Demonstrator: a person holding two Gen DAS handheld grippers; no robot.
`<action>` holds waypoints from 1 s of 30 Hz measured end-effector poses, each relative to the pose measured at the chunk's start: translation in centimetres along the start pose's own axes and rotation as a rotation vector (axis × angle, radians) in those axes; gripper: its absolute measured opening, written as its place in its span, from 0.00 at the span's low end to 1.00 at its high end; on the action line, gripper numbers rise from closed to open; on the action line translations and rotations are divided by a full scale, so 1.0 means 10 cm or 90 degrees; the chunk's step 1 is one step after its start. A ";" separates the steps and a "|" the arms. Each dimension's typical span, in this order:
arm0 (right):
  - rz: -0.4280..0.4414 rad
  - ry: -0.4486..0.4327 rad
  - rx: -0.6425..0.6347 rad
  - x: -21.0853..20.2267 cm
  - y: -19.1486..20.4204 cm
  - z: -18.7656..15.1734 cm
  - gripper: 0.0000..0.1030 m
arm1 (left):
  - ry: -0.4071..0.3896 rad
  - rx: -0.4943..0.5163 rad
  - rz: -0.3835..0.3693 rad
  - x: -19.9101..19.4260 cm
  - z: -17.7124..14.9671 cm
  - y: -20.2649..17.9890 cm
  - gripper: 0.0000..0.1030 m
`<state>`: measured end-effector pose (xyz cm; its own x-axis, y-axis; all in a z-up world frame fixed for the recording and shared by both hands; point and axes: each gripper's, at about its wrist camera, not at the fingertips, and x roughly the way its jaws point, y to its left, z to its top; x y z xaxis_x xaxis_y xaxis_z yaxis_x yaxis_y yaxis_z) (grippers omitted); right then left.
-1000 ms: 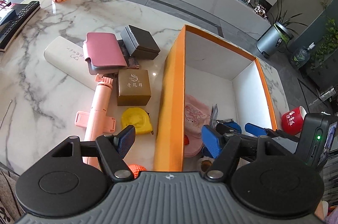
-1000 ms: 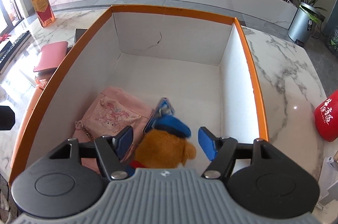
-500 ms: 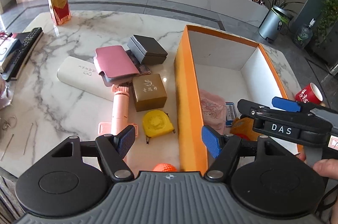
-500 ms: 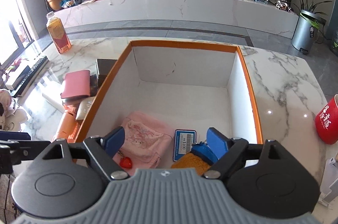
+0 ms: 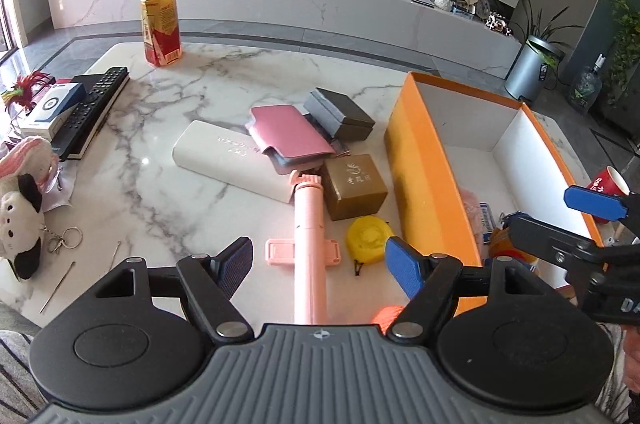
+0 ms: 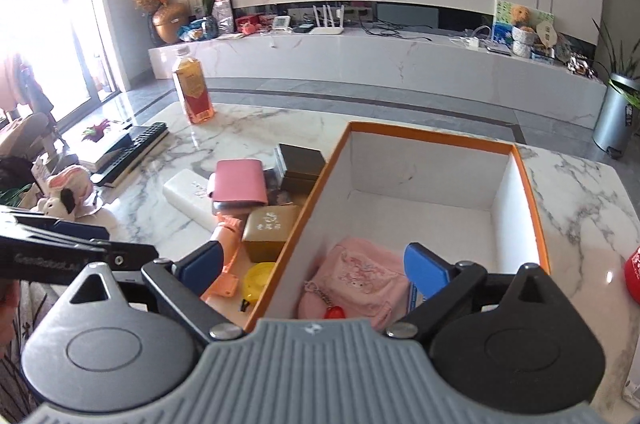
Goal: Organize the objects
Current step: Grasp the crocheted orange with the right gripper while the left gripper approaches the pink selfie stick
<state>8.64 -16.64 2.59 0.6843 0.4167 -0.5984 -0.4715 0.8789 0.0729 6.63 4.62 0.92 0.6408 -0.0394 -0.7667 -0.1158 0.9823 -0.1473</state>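
Left wrist view: 1 marble counter [image 5: 168, 112] carries 1 orange box [image 5: 424, 168]. Beside the box lie 1 white case [image 5: 224, 156], 1 pink selfie stick [image 5: 308, 236], 1 gold box [image 5: 354, 186], 1 yellow tape measure [image 5: 368, 238]. Both grippers' fingers [image 5: 238, 266] have just been opening, wide, nothing between.

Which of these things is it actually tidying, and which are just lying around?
In the job: orange box; pink pouch already inside; selfie stick, gold box, yellow tape measure, pink wallet.

Just lying about: bottle, remote, red cup, plush toy.
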 end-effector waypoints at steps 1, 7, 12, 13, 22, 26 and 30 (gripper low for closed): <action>0.010 -0.005 -0.008 -0.03 0.05 -0.04 0.94 | -0.001 0.003 -0.002 0.02 -0.03 0.05 0.84; 0.069 -0.032 -0.025 -0.12 0.35 -0.37 0.94 | 0.006 0.052 0.028 0.11 -0.17 0.22 0.84; 0.095 -0.033 -0.031 -0.09 0.57 -0.54 0.94 | 0.006 0.030 0.052 0.13 -0.18 0.38 0.84; 0.092 -0.027 -0.033 -0.07 0.61 -0.56 0.94 | -0.003 0.031 0.057 0.11 -0.17 0.41 0.84; 0.113 -0.008 -0.043 0.08 0.90 -0.63 0.91 | -0.016 -0.006 0.064 0.06 -0.15 0.55 0.84; 0.048 0.042 -0.036 0.29 1.01 -0.69 0.75 | -0.015 -0.009 0.063 0.06 -0.15 0.55 0.84; -0.044 0.074 -0.049 0.49 1.06 -0.75 0.70 | 0.012 0.014 0.041 0.17 -0.19 0.51 0.84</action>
<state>2.80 -7.03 -5.56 0.6499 0.3218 -0.6885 -0.4698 0.8822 -0.0311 5.67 9.19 -2.27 0.6186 0.0203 -0.7855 -0.1396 0.9866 -0.0844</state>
